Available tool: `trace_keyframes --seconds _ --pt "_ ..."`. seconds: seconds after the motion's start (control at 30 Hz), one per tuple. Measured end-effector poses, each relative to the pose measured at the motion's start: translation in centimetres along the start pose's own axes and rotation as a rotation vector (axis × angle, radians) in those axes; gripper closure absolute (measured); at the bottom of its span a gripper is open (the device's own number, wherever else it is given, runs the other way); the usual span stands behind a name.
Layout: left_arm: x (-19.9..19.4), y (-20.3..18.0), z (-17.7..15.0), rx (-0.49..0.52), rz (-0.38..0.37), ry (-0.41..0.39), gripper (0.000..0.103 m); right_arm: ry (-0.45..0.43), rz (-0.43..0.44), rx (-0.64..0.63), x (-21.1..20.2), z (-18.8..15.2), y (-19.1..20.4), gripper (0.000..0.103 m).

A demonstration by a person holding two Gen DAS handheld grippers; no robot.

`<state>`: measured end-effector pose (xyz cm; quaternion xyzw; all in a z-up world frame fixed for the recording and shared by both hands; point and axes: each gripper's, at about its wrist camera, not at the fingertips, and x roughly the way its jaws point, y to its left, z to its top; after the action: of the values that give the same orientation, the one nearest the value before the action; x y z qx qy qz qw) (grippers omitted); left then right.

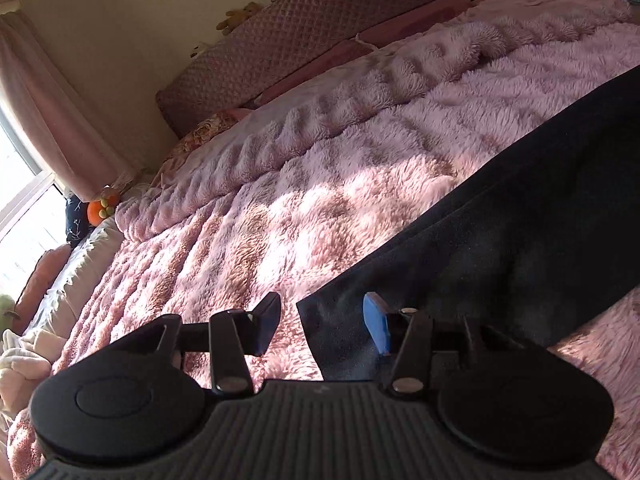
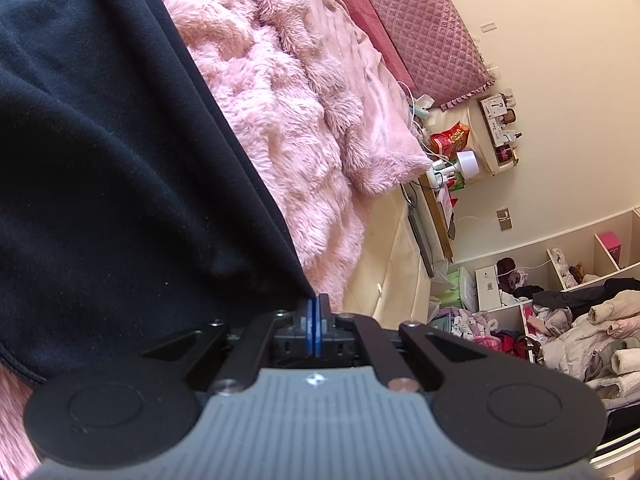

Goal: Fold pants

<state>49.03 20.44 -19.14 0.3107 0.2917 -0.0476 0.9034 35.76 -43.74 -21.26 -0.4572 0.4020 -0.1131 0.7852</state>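
Pants (image 1: 500, 208) meet spread left gripper (image 1: 324, 324) — right gripper (image 2: 314, 320) pinches them.

The pants (image 1: 500, 240) lie on the blanket (image 1: 280, 208), which covers the bed (image 1: 92, 260). In the left wrist view, the left tool (image 1: 322, 326) sits near, with one end of the pants between its two fingers. The headboard (image 1: 300, 28) stands far behind the blanket. The curtain (image 1: 44, 112) hangs at the far left. In the right wrist view, the right tool (image 2: 315, 322) touches the near edge of the pants. Shelves (image 2: 560, 280) with clothes in them stand to the right.
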Motion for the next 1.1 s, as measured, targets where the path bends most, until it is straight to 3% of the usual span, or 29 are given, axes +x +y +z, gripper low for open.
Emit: trace_keyframes --seconds 0.07,0.23,0.33,0.4,0.43,0.47,0.53,0.73,0.8,0.9,0.93,0.97,1.1 --pt "1.3 0.2 0.3 -0.004 -0.01 0.019 0.045 0.001 -0.004 -0.005 0.1 0.0 0.0 0.103" --pt "5.3 2.7 0.1 -0.264 -0.061 0.061 0.044 0.009 -0.011 -0.008 0.6 0.1 0.4 0.103" --pt "7.2 2.8 -0.2 -0.3 -0.046 0.08 0.044 0.015 -0.014 -0.023 1.0 0.1 0.7 0.103" --pt "7.5 2.5 -0.4 -0.307 -0.047 0.075 0.062 0.017 -0.011 -0.032 1.2 0.1 0.9 0.103" --pt "7.1 2.1 -0.3 -0.291 -0.031 0.057 0.08 0.017 -0.012 -0.035 1.2 0.0 1.0 0.103" --pt "6.7 1.6 -0.2 -0.272 -0.013 0.042 0.092 0.016 -0.013 -0.034 1.3 0.0 1.0 0.103" --pt "5.9 0.9 -0.2 -0.243 -0.012 0.028 0.103 0.016 -0.012 -0.034 1.4 -0.1 1.1 0.103" --pt "4.3 1.6 -0.3 -0.267 0.01 0.046 0.103 0.003 -0.038 -0.006 0.9 -0.3 0.8 0.103" --pt "3.8 1.5 0.4 -0.225 -0.047 0.039 0.103 -0.009 -0.06 -0.005 0.4 -0.5 0.7 0.103" --pt "3.2 -0.6 1.2 0.016 -0.082 -0.001 0.077 -0.01 -0.046 -0.001 0.1 -0.6 0.1 0.103" --pt "3.2 -1.4 1.3 0.103 -0.095 0.001 0.059 -0.009 -0.043 -0.005 0.1 -0.6 0.1 0.103" --pt "3.3 -1.8 1.3 0.151 -0.113 0.008 0.051 -0.01 -0.042 -0.008 0.1 -0.5 0.1 0.103" --pt "4.8 -3.0 1.9 0.274 -0.196 0.056 0.051 -0.008 -0.042 -0.014 0.3 -0.4 0.3 0.103"
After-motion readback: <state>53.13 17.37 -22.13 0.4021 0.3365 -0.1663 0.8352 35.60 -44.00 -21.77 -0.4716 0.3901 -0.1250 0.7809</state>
